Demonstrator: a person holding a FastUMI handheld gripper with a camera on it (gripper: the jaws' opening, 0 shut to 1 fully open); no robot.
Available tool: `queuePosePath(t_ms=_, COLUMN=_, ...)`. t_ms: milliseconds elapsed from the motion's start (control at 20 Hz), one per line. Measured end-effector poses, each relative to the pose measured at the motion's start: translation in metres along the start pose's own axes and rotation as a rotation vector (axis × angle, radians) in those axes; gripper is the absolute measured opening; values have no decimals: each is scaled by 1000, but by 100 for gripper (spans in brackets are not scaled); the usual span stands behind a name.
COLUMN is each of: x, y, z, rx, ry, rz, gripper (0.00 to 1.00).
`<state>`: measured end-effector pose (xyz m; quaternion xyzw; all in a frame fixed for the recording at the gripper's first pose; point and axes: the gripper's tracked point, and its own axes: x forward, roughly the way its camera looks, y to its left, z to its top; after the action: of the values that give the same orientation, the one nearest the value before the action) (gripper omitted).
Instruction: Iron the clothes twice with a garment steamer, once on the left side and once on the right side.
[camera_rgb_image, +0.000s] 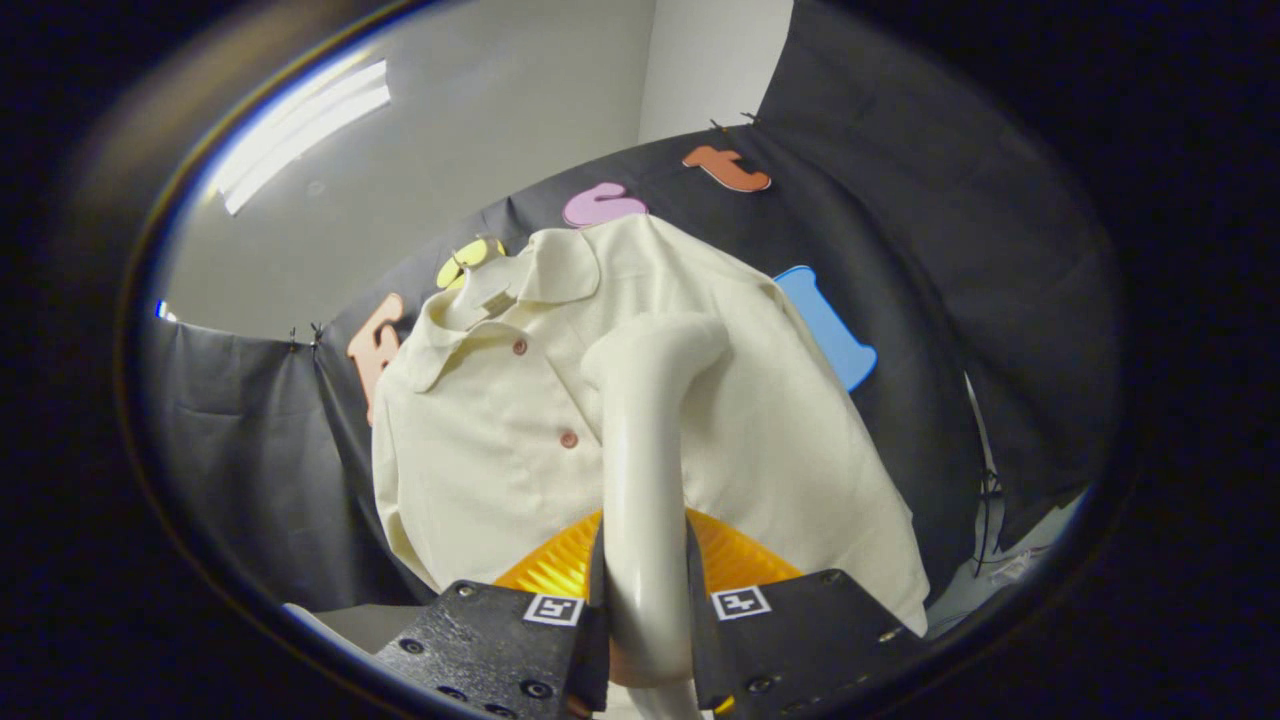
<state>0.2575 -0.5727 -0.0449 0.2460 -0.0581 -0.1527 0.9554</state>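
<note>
Steamer (645, 450) clamped upright in the gripper (643, 620), head against the shirt (480, 450).

Both fingers pressed on the steamer's handle, orange ribbed base just behind them; head curving up over the shirt's front beside the buttons (568, 438); shirt hanging on the booth wall beyond.

1 shirt (480, 440), 1 steamer (645, 440), 2 buttons (569, 439)

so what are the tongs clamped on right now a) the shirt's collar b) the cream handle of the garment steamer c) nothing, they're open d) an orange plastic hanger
b: the tongs are shut on the cream plastic garment steamer handle, one finger pressing on each side, its curved head reaching up to the hanging cream button-up shirt.
</note>
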Motion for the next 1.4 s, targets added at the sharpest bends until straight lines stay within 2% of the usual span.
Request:
queuePosePath(t_ms=1150, x=-77, y=-100, z=-137, rx=167, ry=155, rz=-150, gripper=32)
queuePosePath(t_ms=1400, x=-97, y=-106, z=-163, rx=286, ry=196, rz=-197, gripper=33)
